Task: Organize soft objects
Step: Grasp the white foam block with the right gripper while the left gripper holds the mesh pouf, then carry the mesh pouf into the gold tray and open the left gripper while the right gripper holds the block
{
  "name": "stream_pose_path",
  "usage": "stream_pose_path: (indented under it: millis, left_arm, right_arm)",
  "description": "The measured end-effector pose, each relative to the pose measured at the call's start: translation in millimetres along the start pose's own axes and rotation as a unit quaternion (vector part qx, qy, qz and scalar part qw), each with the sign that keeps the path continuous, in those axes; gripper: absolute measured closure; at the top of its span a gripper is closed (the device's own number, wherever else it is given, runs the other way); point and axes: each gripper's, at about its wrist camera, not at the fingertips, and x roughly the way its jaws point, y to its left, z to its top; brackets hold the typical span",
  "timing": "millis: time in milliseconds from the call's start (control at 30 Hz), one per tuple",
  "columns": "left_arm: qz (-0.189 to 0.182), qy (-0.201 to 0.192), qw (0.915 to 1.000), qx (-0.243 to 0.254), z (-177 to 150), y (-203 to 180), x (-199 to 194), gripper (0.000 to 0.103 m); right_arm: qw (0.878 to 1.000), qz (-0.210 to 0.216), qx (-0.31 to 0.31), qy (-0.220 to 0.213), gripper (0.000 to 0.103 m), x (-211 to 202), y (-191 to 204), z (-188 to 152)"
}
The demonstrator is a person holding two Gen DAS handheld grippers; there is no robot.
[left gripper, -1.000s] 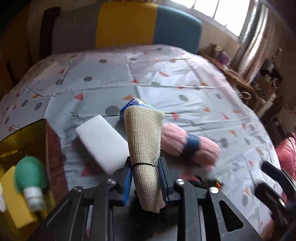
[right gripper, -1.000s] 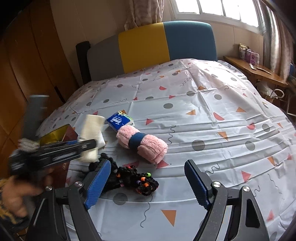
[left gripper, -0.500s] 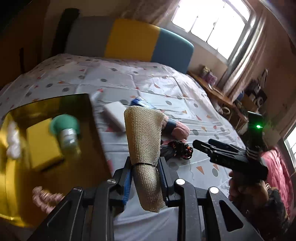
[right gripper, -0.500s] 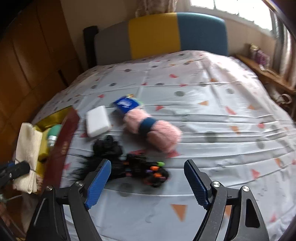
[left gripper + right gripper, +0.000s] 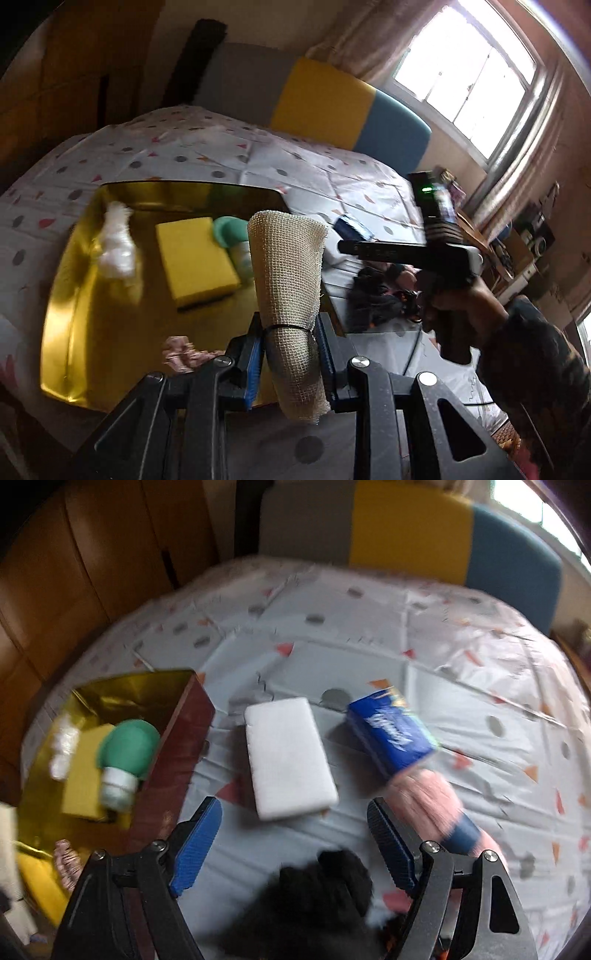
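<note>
- Two grippers: left gripper [image 5: 289,356] jaws clamp a mesh cloth roll [image 5: 288,280], centre frame, over the gold tray [image 5: 70,302].
- Right gripper [image 5: 295,845] jaws gape above the white sponge [image 5: 288,762].

Beige mesh cloth roll [image 5: 286,280], banded, upright, clamped at mid-length; gold box [image 5: 40,797] at 9 o'clock holds yellow sponge [image 5: 195,264], green bulb [image 5: 123,753], white tuft [image 5: 116,243]; white foam block [image 5: 288,760] flat at centre; blue tissue pack [image 5: 391,731] at 2 o'clock, touching pink towel roll [image 5: 432,805]; black fuzzy item [image 5: 317,897] at 6 o'clock.

On the bed [image 5: 461,657], the box [image 5: 177,746] lies at nine o'clock, the sponge [image 5: 288,760] centre, the tissue pack [image 5: 391,731] at three, the rolled towel [image 5: 428,805] at four.
</note>
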Motion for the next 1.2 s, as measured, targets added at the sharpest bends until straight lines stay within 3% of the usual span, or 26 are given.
stream_pose_path:
  millis: [233,267,300,333,467,633,733,867,1000,1200]
  left_arm:
    - [0.02,-0.003,0.9993,-0.03,-3,34,-12,0.077]
    - [0.023,-0.004,0.9992,-0.033,-3,36,-14,0.077]
    - [0.025,-0.006,0.999,-0.037,-4,40,-16,0.077]
    - [0.027,-0.008,0.9988,-0.04,-5,43,-19,0.077]
    - [0.036,-0.01,0.9981,-0.049,-8,52,-25,0.077]
    - [0.057,-0.011,0.9964,-0.063,-17,66,-32,0.077]
    - [0.072,-0.011,0.9949,-0.07,-21,72,-35,0.077]
    - [0.091,-0.018,0.9933,-0.069,-22,74,-41,0.077]
    - [0.125,-0.03,0.9902,-0.056,-21,71,-49,0.077]
    - [0.162,-0.046,0.9854,-0.027,-22,62,-58,0.077]
  right_arm:
    - [0.999,-0.019,-0.035,0.027,0.022,41,20,25]
    - [0.999,-0.02,-0.037,0.034,0.041,46,23,27]
    - [0.998,-0.024,-0.041,0.043,0.05,50,24,26]
    - [0.997,-0.036,-0.049,0.045,0.049,52,26,25]
    - [0.995,-0.048,-0.07,0.044,0.051,37,33,18]
    - [0.999,-0.019,-0.031,-0.015,0.049,-25,24,0]
    - [0.998,0.02,-0.037,-0.045,0.049,-64,28,-23]
    - [0.996,0.051,-0.065,-0.039,0.049,-89,42,-69]
    - [0.995,0.034,-0.091,-0.014,0.049,-85,50,-120]
    - [0.996,-0.004,-0.083,0.03,0.049,-52,38,-157]
